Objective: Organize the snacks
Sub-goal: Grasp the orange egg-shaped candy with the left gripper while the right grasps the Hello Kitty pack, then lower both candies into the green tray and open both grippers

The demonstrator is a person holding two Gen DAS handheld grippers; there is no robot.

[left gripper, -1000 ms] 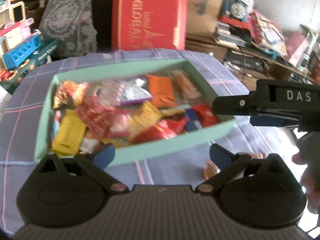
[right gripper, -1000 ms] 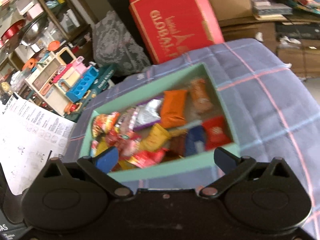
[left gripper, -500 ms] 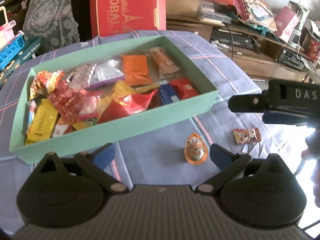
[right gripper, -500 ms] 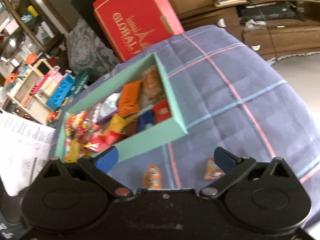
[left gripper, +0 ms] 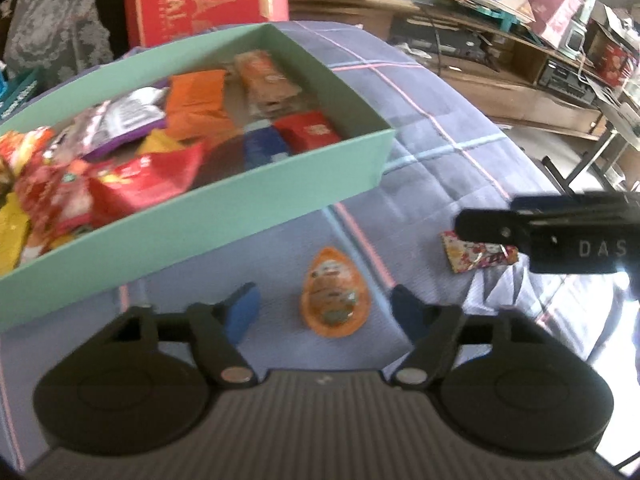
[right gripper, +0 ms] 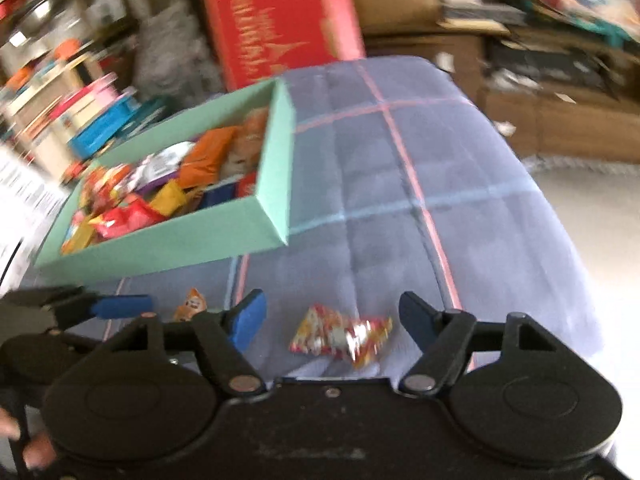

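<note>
A mint-green box (left gripper: 240, 216) full of several snack packets sits on the plaid cloth; it also shows in the right wrist view (right gripper: 168, 240). An orange egg-shaped snack (left gripper: 334, 294) lies on the cloth between the open fingers of my left gripper (left gripper: 326, 312). A red and yellow wrapped snack (right gripper: 340, 336) lies between the open fingers of my right gripper (right gripper: 332, 320); it also shows in the left wrist view (left gripper: 476, 254), partly hidden by the right gripper (left gripper: 560, 236). The egg snack also shows in the right wrist view (right gripper: 192, 306) beside the left gripper's blue finger (right gripper: 120, 306).
The blue plaid cloth (right gripper: 400, 200) covers a rounded surface that drops off at the right. A red carton (left gripper: 204, 0) stands behind the box. Cluttered shelves (left gripper: 520, 40) lie to the right, toys (right gripper: 80, 112) to the left.
Both grippers have pulled back from over the box and dropped toward the cloth. The egg snack now lies between the left fingers, the wrapped snack between the right fingers.
</note>
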